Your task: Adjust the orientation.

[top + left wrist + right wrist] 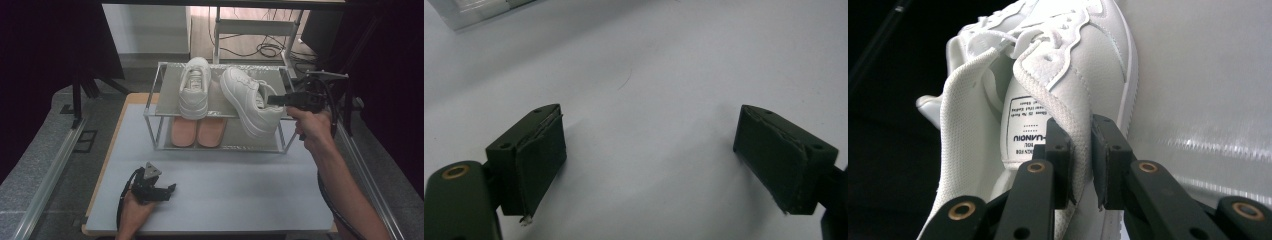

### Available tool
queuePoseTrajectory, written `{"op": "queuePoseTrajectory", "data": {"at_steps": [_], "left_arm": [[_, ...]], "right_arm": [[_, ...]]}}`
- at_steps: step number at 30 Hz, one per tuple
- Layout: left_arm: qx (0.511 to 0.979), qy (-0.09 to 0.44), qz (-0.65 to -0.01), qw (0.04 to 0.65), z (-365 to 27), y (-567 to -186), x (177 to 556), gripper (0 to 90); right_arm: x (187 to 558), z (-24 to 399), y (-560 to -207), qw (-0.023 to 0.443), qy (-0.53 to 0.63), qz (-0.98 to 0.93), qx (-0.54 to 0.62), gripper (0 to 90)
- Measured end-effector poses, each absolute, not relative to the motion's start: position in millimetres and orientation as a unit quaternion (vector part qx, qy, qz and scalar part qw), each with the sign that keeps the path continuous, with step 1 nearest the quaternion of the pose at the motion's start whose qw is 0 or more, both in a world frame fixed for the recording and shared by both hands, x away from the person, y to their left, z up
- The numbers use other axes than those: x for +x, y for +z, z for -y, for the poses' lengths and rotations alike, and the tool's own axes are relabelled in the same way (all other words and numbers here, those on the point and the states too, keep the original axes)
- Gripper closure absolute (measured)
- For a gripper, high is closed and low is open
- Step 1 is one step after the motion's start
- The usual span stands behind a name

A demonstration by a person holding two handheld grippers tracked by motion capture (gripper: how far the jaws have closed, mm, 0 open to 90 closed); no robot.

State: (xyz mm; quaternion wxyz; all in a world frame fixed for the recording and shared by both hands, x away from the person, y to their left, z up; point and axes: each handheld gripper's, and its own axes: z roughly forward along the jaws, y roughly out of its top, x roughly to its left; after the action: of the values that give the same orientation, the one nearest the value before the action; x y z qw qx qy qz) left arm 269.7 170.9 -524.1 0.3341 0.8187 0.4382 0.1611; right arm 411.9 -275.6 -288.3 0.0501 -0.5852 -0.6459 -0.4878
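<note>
Where the high view looks down, the right tool [272, 100], held level in an outstretched hand [312, 125], carries a white sneaker [247, 102] tilted at the right end of the wire rack's [152, 107] top shelf, beside its upright mate [195, 87]; pink insoles [197, 132] lie below. The left tool [170, 190] rests low on the grey table [240, 190], open room around it. Left gripper view: padded jaws stand wide apart, nothing between them. Right gripper view: jaws pinch the sneaker's padded collar [1080, 145].
</note>
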Motion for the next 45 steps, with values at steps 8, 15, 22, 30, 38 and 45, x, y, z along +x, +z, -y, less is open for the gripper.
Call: {"op": "queuePoseTrajectory", "data": {"at_steps": [8,15,22,30,38,45], "left_arm": [[0.819,0.162,-0.438,0.334,-170.9,-524.1,269.6,13.3],[0.82,0.161,-0.437,0.333,-171.0,-524.0,269.6,13.4],[0.819,0.161,-0.438,0.334,-170.8,-524.1,269.5,13.4],[0.819,0.162,-0.438,0.334,-170.8,-524.1,269.5,13.4],[0.819,0.162,-0.438,0.334,-170.8,-524.1,269.5,13.4],[0.818,0.161,-0.438,0.335,-170.8,-524.1,269.5,13.4]], "right_arm": [[422.1,258.7,-285.2,0.026,-0.478,0.655,-0.585,74.4],[419.9,251.7,-278.9,0.008,-0.487,0.666,-0.565,60.0],[409.3,271.9,-265.4,0.009,-0.522,0.658,-0.543,57.4],[382.5,301.8,-270.9,-0.017,-0.546,0.652,-0.526,81.5],[347.3,304.3,-298.9,-0.045,-0.534,0.681,-0.499,90.0],[331.3,299.9,-319.4,-0.04,-0.541,0.687,-0.484,90.0]]}}
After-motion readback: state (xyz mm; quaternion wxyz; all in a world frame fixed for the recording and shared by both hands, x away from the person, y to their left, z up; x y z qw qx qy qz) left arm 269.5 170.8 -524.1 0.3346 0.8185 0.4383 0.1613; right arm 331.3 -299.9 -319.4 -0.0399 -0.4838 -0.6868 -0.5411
